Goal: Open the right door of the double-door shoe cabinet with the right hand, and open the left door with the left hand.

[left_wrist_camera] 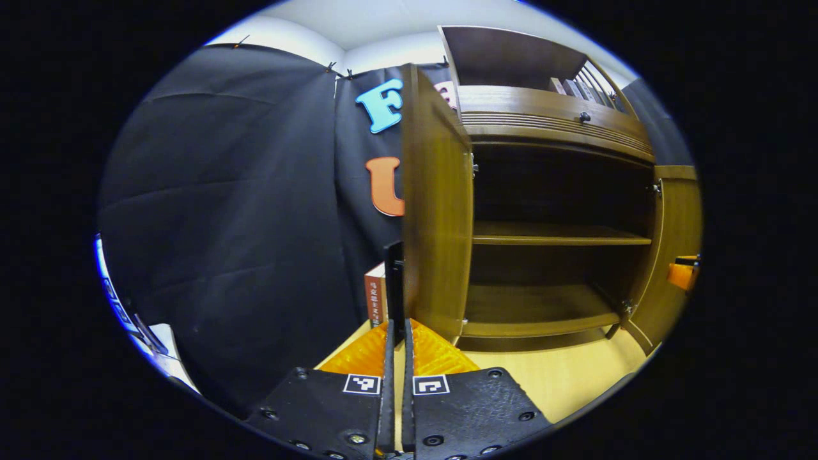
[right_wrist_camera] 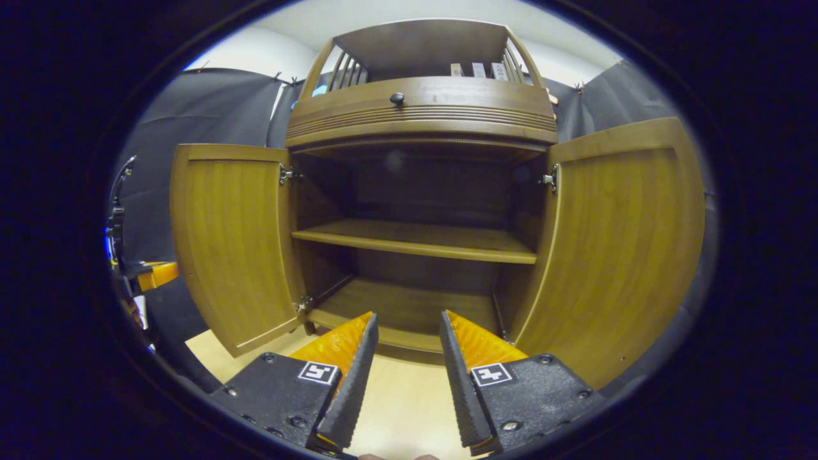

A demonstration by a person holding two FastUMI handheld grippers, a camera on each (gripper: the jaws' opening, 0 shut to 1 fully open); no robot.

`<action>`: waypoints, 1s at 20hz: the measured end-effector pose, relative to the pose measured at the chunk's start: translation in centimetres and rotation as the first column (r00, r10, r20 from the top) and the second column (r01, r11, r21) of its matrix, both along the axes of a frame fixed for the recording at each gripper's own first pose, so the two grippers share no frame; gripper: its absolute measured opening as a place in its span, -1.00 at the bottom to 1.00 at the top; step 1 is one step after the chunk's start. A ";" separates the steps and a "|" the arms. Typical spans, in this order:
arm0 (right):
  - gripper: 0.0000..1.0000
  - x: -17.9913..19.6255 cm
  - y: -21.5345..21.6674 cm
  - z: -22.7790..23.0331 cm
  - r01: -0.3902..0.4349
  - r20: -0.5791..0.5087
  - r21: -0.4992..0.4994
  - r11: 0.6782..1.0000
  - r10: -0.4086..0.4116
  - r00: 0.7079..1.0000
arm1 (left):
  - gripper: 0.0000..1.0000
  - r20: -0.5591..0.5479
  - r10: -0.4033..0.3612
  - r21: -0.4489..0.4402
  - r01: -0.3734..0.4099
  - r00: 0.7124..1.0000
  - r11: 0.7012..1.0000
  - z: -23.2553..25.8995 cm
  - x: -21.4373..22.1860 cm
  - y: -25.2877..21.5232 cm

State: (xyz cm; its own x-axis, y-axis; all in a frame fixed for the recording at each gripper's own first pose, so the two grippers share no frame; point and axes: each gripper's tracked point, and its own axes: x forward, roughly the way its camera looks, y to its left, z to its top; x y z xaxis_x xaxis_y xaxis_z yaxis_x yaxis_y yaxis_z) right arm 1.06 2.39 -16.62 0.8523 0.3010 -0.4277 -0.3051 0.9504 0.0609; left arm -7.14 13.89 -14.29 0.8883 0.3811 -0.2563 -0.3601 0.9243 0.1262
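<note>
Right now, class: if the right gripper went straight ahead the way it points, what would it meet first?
Probably the cabinet's bottom shelf: the right gripper points between the two open doors at it. Nothing seems to lie between, though depth is unclear.

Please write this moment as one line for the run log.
left door: open | right door: open | left gripper: shut at left door's edge | right gripper: open, free

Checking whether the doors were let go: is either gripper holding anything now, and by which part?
The left gripper pinches the left door by its free edge, low down. The right gripper is open, holding nothing.
</note>
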 end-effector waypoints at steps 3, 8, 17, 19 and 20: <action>0.36 0.8 0.0 1.1 0.036 0.022 0.010 0.999 -0.036 0.999 | -0.92 0.036 -0.018 0.059 0.016 0.999 0.998 2.4 -0.1 -0.7; 0.58 1.9 -1.1 4.6 0.082 0.082 0.032 0.996 -0.085 0.993 | -0.61 0.116 -0.129 0.070 0.121 0.985 0.990 6.3 2.3 -6.1; 0.71 2.4 -3.5 10.2 0.129 0.173 0.065 0.990 -0.138 0.975 | 0.28 0.212 -0.297 -0.032 0.311 0.931 0.950 10.4 6.9 -15.8; 0.73 2.5 -4.5 11.2 0.143 0.190 0.076 0.987 -0.156 0.969 | 0.82 0.235 -0.319 -0.038 0.337 0.918 0.941 11.2 7.4 -17.5; 0.74 2.6 -4.9 11.7 0.149 0.197 0.082 0.985 -0.163 0.967 | 0.82 0.241 -0.330 -0.043 0.350 0.913 0.936 11.4 7.7 -18.5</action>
